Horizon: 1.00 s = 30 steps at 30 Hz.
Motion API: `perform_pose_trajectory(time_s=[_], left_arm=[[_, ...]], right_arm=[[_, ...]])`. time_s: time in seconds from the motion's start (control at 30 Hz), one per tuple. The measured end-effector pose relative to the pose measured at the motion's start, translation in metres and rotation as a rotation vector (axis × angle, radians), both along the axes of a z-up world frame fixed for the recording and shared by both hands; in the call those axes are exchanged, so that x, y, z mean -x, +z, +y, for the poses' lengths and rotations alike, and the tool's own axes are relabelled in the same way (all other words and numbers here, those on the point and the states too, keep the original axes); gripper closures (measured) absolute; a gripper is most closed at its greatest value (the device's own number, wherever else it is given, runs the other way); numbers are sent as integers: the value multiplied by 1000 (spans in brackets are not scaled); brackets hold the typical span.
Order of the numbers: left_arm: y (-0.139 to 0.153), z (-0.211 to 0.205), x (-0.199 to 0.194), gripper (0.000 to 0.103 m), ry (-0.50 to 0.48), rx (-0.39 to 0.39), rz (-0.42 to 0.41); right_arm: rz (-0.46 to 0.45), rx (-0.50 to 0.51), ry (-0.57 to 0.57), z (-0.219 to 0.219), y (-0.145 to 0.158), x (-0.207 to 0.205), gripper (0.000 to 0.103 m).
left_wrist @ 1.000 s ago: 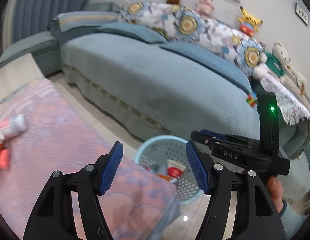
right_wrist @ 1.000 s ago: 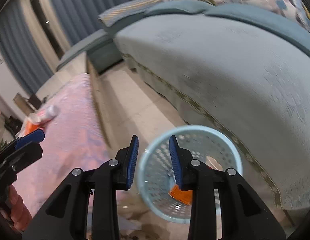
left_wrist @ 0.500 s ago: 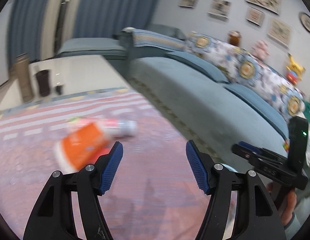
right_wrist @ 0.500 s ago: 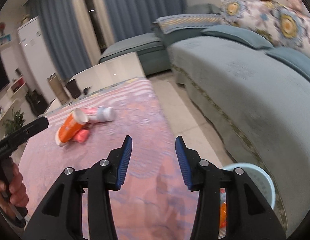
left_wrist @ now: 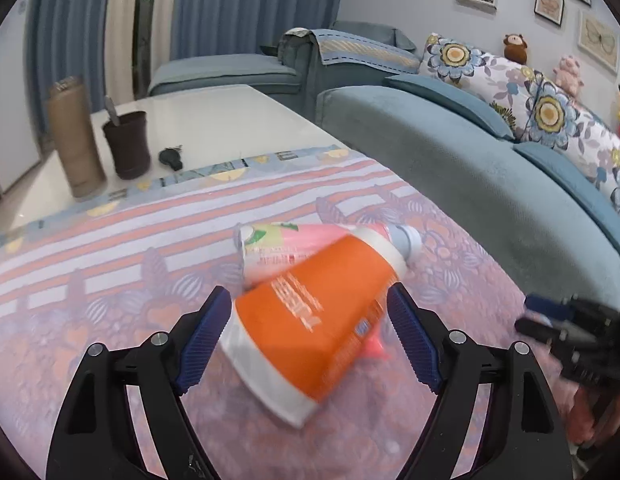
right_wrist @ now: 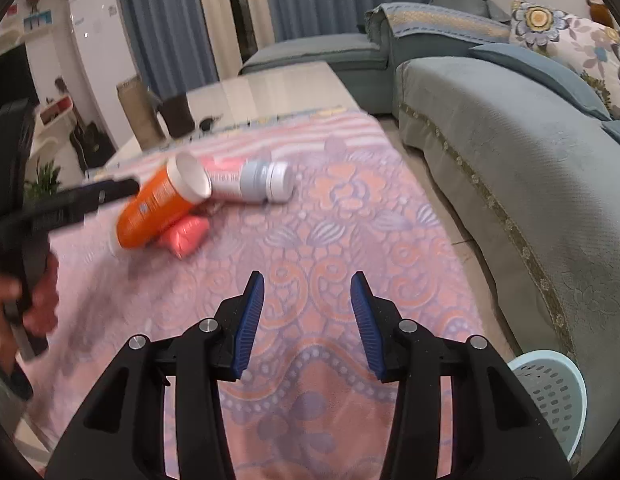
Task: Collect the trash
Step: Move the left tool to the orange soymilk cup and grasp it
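Observation:
An orange paper cup (left_wrist: 313, 320) lies on its side on the pink patterned tablecloth (left_wrist: 110, 280), leaning on a pink bottle with a white cap (left_wrist: 310, 242) and a pink wrapper (right_wrist: 186, 234). My left gripper (left_wrist: 310, 336) is open with its fingers on either side of the cup, not closed on it. The cup (right_wrist: 162, 206) and bottle (right_wrist: 250, 182) also show in the right wrist view. My right gripper (right_wrist: 307, 320) is open and empty above the cloth, nearer the table's front. A light blue mesh trash basket (right_wrist: 549, 392) stands on the floor at the right.
A blue sofa (right_wrist: 509, 140) with flowered cushions runs along the right. On the bare white table end stand a tall brown tumbler (left_wrist: 74, 140), a dark cup (left_wrist: 128, 144) and a small black object (left_wrist: 170, 158). A narrow floor strip separates table and sofa.
Both grippers swung away from the basket to the table. The left gripper has closed in on the orange cup, which now lies between its open fingers. The right gripper opened wider.

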State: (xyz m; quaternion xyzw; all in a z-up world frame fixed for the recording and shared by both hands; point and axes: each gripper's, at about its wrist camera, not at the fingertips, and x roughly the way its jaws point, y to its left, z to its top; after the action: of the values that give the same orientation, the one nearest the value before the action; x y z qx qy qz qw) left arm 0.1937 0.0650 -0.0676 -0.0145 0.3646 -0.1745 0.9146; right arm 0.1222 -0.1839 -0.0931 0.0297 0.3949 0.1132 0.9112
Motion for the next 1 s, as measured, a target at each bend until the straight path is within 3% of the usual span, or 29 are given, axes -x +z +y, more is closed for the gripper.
perform_pose_trajectory(time_s=[0.2,0.3,0.4,0.47,0.73,0.87,1.0], left_arm=[[-18,7,-34,18,-79,92,93],[-25,8,-32,21,-143,135,193],[-26,2,-17,24,-209,123,221],[-26,-4,-7,29,-260,156,250],[-33,-47,17,25,-242,-12,199],[-45,-64,15,23,-257,-40,236],[-50,-72,21,24,-236,-51,221]], right_arm=[[28,7,14,-1,-10,-2,61],[21,0,21,-1,-8,0,61],[19,5,21,0,-8,1,61],[21,8,18,0,-9,0,61],[22,-15,11,-4,-7,1,61],[25,-23,6,-6,-9,0,61],[29,-47,-1,-10,-9,-1,61]])
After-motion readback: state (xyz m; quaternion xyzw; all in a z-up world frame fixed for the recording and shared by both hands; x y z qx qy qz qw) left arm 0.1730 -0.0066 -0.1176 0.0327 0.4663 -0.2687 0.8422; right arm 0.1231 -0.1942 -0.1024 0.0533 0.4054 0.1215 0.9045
